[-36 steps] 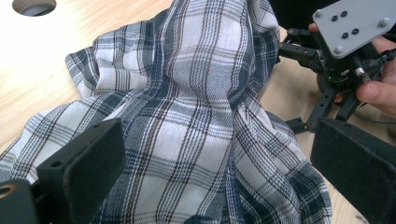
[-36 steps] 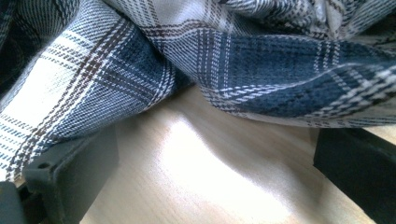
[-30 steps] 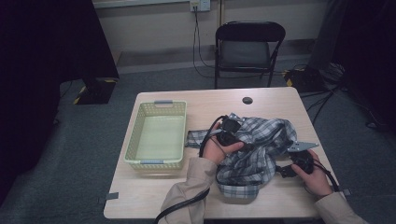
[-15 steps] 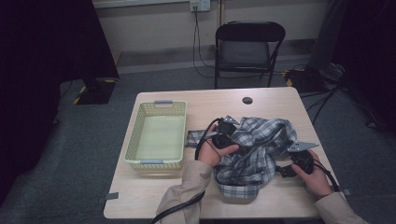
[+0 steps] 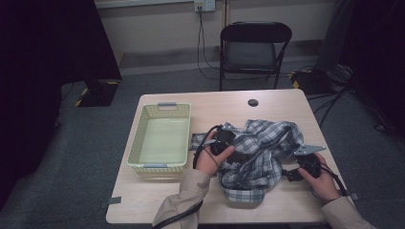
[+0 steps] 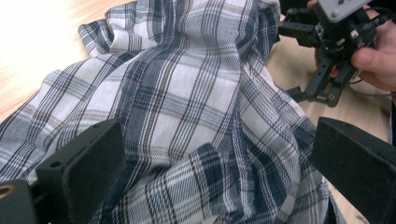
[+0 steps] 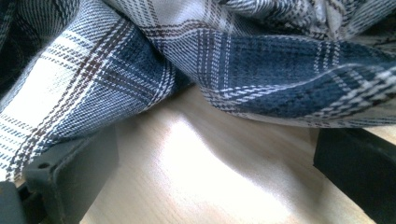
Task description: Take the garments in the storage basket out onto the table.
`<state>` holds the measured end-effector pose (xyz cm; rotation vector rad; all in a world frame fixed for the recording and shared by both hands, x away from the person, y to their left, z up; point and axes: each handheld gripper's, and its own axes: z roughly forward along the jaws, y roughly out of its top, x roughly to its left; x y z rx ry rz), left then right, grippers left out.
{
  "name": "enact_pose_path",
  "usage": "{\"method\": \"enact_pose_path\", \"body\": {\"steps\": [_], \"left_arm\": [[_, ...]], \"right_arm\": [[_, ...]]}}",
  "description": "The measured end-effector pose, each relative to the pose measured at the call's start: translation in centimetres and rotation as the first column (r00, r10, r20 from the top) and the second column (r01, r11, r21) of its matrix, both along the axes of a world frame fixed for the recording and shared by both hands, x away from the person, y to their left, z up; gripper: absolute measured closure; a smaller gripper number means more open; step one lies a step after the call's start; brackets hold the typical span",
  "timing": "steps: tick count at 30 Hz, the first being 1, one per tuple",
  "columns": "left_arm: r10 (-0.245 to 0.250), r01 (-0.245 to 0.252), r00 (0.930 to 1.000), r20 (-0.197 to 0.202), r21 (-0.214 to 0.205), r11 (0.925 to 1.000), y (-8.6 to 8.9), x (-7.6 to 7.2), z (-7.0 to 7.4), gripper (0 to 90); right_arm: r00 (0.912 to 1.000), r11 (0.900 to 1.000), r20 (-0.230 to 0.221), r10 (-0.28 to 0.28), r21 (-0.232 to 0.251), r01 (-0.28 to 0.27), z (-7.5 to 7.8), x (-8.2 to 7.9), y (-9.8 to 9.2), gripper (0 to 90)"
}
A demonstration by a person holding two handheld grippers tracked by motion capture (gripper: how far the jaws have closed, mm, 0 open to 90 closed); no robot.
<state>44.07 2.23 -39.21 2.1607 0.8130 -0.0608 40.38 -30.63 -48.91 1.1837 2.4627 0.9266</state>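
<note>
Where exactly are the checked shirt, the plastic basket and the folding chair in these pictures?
checked shirt (image 5: 262,148): high view, on the crumpled middle of the cloth.
plastic basket (image 5: 135,143): high view, on its left wall.
folding chair (image 5: 255,32): high view, on the backrest.

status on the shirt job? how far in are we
Early. Nothing looks finished: the plaid shirt lies crumpled on the table and the basket holds nothing. In hand: the left gripper, jaws open, is over the cloth; the right gripper, jaws open, sits at its edge. Left, I'd guess: gripping, folding or straightening it, perhaps moving it to the basket.
</note>
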Motion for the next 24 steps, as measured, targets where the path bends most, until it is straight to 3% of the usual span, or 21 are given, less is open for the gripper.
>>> {"method": "enact_pose_path", "body": {"steps": [24], "left_arm": [[-0.018, 0.019, 0.9995, -0.024, 0.007, 0.9998, 2.8, -2.2, -2.2, 2.7]], "right_arm": [[1.0000, 1.0000, 0.000, 0.000, 0.000, 0.000, 0.0, 0.0, 0.0, 0.0]]}}
